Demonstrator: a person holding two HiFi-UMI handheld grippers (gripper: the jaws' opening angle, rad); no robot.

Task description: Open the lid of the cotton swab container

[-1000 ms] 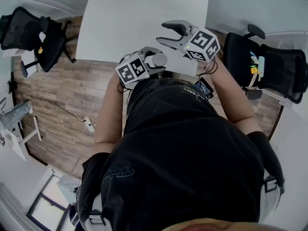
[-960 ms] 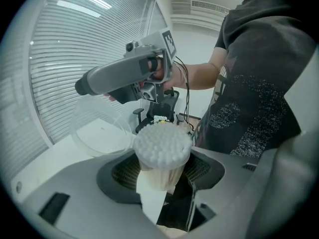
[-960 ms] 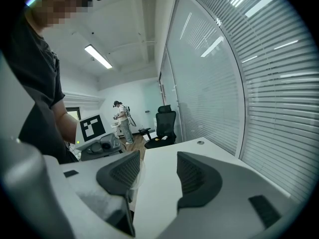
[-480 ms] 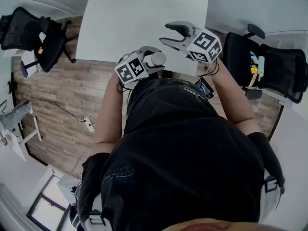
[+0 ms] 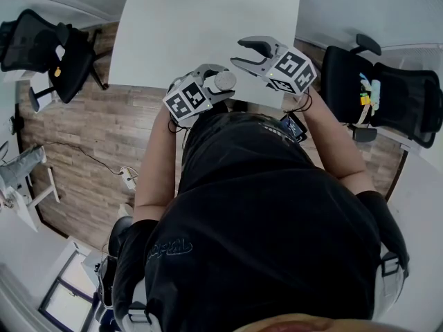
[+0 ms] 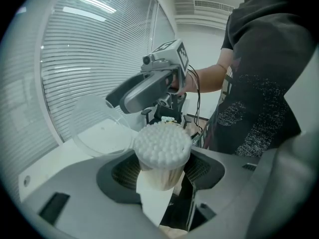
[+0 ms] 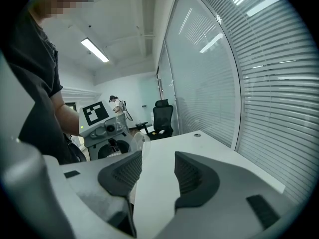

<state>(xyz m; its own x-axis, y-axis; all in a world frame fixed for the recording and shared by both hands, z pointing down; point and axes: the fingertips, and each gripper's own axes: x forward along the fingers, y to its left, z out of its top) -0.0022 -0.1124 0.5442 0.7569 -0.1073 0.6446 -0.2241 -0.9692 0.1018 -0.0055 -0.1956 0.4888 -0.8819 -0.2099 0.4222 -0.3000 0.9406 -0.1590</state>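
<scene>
My left gripper is shut on the cotton swab container, a small tub packed with white swab heads, uncovered on top. Its clear lid hangs tipped open to the left of the tub. In the head view, the left gripper holds the container over the near edge of the white table. Just beyond it, the right gripper hovers, also visible in the left gripper view as the right gripper. Its jaws have just been closing a little. They stand open in the right gripper view with nothing between the pads.
Black office chairs stand left and right of the table on a wooden floor. A power strip lies on the floor. Window blinds run along the table's far side.
The left gripper with the container has crept slightly up toward the table edge. The right gripper has stayed close above it, barely shifting.
</scene>
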